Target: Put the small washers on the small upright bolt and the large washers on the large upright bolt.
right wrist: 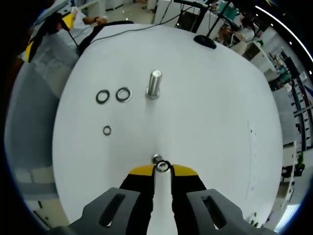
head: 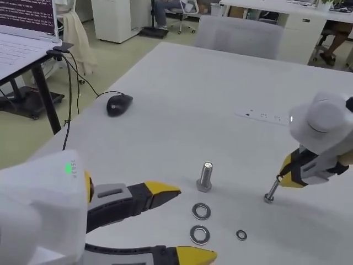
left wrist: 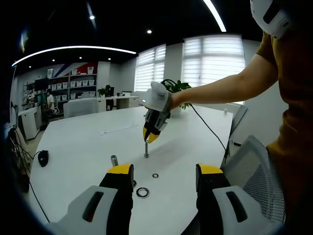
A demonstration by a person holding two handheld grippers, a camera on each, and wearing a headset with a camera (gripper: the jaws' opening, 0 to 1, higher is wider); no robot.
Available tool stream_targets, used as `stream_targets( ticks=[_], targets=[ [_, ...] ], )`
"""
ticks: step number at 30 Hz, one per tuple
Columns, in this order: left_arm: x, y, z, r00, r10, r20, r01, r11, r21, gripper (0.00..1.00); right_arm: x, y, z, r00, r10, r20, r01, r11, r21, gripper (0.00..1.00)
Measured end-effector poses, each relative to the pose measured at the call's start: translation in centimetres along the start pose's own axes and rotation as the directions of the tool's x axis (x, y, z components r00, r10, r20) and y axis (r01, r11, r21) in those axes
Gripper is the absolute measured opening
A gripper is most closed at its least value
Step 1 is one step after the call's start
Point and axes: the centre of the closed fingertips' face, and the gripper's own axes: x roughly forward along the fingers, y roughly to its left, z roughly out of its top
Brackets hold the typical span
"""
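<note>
The large upright bolt (head: 205, 176) stands mid-table, with two large washers (head: 201, 210) (head: 199, 234) flat just in front of it. One small washer (head: 241, 235) lies loose to their right. My right gripper (head: 288, 179) is shut on a small washer (right wrist: 162, 167), held right at the top of the small upright bolt (head: 270, 193). That bolt's tip (right wrist: 156, 158) shows just past the jaws. My left gripper (head: 185, 223) hovers open at the near left, apart from the washers, nothing between its fingers. In its own view the left gripper (left wrist: 165, 171) faces the right gripper (left wrist: 151, 129).
A black mouse (head: 118, 103) with its cable lies at the table's far left. A white power strip (head: 263, 116) sits beyond the small bolt. A grey chair (head: 240, 36) stands at the far edge, and a laptop (head: 22, 47) rests on a side stand to the left.
</note>
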Motion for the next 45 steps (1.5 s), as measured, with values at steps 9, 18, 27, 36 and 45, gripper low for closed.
stream_targets(
  ticks=[9, 18, 27, 36, 45],
  targets=[
    [0.0, 0.1, -0.3, 1.0000, 0.006, -0.003, -0.006, 1.000, -0.006, 0.50, 0.6, -0.1, -0.2, 0.9999, 0.008, -0.010, -0.008, 1.000, -0.015, 0.12],
    [-0.2, 0.3, -0.3, 0.9999, 0.012, -0.002, -0.012, 1.000, -0.008, 0.50, 1.4, 0.1, -0.3, 0.9995, 0.026, -0.016, -0.026, 1.000, -0.018, 0.12],
    [-0.2, 0.1, -0.5, 0.9999, 0.010, -0.011, -0.010, 1.000, -0.014, 0.50, 3.1, 0.5, -0.9, 0.9989, 0.042, -0.022, -0.043, 0.999, -0.023, 0.13],
    [-0.3, 0.3, -0.9, 0.9996, 0.018, -0.022, -0.018, 1.000, -0.020, 0.50, 4.4, 0.9, -1.4, 0.9980, 0.061, -0.018, -0.061, 0.998, -0.019, 0.13],
    [-0.5, 0.4, -0.9, 0.9995, 0.021, -0.025, -0.022, 0.999, -0.023, 0.50, 5.1, 0.8, -1.9, 0.9984, 0.055, -0.015, -0.055, 0.998, -0.024, 0.17]
  ],
)
